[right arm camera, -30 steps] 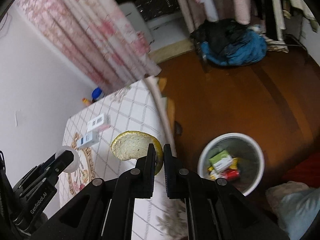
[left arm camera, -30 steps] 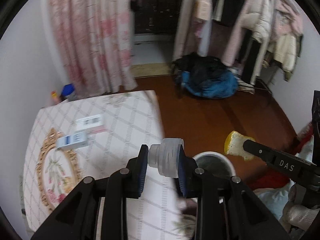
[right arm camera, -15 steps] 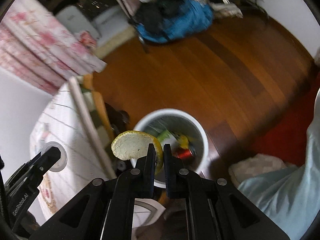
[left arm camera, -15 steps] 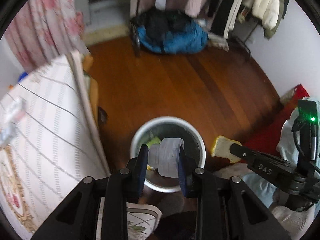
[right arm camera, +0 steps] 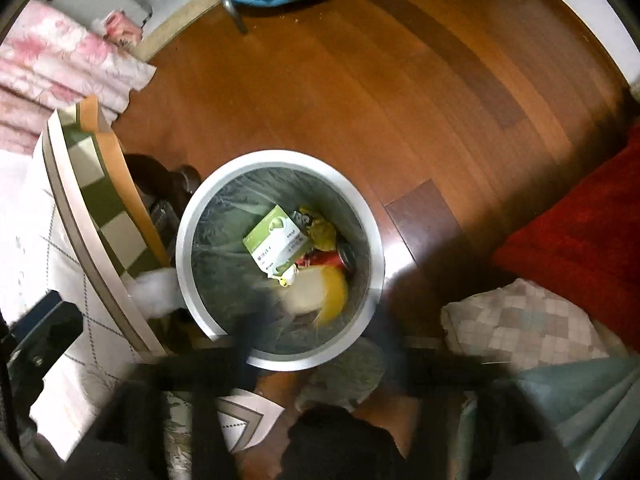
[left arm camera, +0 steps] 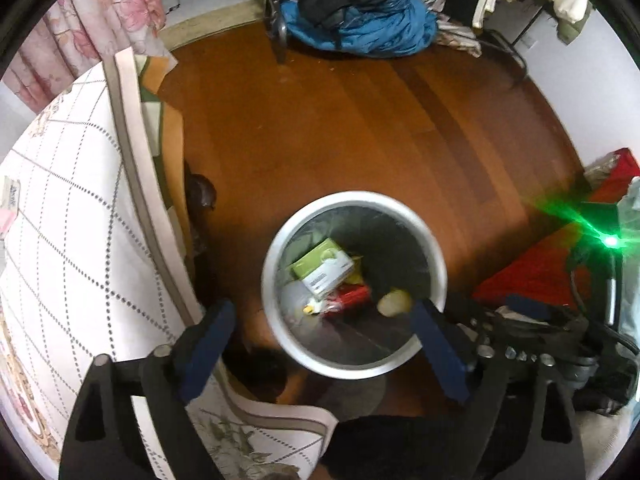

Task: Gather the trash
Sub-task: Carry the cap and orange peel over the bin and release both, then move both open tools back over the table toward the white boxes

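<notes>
A round white trash bin with a dark liner stands on the wooden floor. Inside lie a green-and-white carton, a red can, yellow wrappers and a clear plastic cup. A yellow citrus peel is blurred inside the bin. My left gripper is open wide and empty above the bin's near rim. My right gripper is blurred, its jaws spread apart over the bin, holding nothing.
A table with a white checked cloth stands just left of the bin. A blue bag pile lies at the far side of the floor. Red fabric and a patterned cushion lie to the right.
Both grippers have opened over the bin. The plastic cup left the left gripper and the citrus peel left the right one; both are now in the bin.
</notes>
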Motion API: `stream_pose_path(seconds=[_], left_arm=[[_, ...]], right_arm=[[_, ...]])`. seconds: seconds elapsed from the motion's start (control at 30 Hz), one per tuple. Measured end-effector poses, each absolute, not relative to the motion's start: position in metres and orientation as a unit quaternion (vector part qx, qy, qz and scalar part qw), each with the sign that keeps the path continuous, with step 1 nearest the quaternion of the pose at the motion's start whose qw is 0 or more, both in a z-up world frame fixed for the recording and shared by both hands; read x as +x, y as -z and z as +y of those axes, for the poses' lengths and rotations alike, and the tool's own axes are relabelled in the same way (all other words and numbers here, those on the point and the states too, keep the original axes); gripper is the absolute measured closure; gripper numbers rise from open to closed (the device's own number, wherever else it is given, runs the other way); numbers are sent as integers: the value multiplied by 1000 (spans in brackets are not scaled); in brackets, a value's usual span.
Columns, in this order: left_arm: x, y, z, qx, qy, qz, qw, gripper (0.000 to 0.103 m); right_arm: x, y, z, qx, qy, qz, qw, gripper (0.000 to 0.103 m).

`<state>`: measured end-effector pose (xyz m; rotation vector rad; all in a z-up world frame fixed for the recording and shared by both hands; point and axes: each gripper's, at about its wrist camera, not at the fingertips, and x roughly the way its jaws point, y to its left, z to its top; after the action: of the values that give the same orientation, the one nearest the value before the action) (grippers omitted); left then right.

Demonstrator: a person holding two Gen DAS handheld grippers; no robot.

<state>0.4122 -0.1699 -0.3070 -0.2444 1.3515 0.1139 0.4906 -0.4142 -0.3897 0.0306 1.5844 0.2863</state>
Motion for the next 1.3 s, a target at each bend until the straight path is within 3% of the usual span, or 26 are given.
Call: stream_pose_path(seconds=[0.2, 0.6, 1.3], left_arm=[[404, 315, -167, -98, -71, 630, 767, 2], [390, 291, -163, -92, -81, 609, 784, 2], [329, 181, -166, -79, -92, 526, 842, 2]], right_arm=[[476, 391, -404, -45, -121, 715, 687, 1], [466, 358, -409, -56, -114, 697, 706, 1], [413, 220, -429, -29, -128, 612, 780, 1]])
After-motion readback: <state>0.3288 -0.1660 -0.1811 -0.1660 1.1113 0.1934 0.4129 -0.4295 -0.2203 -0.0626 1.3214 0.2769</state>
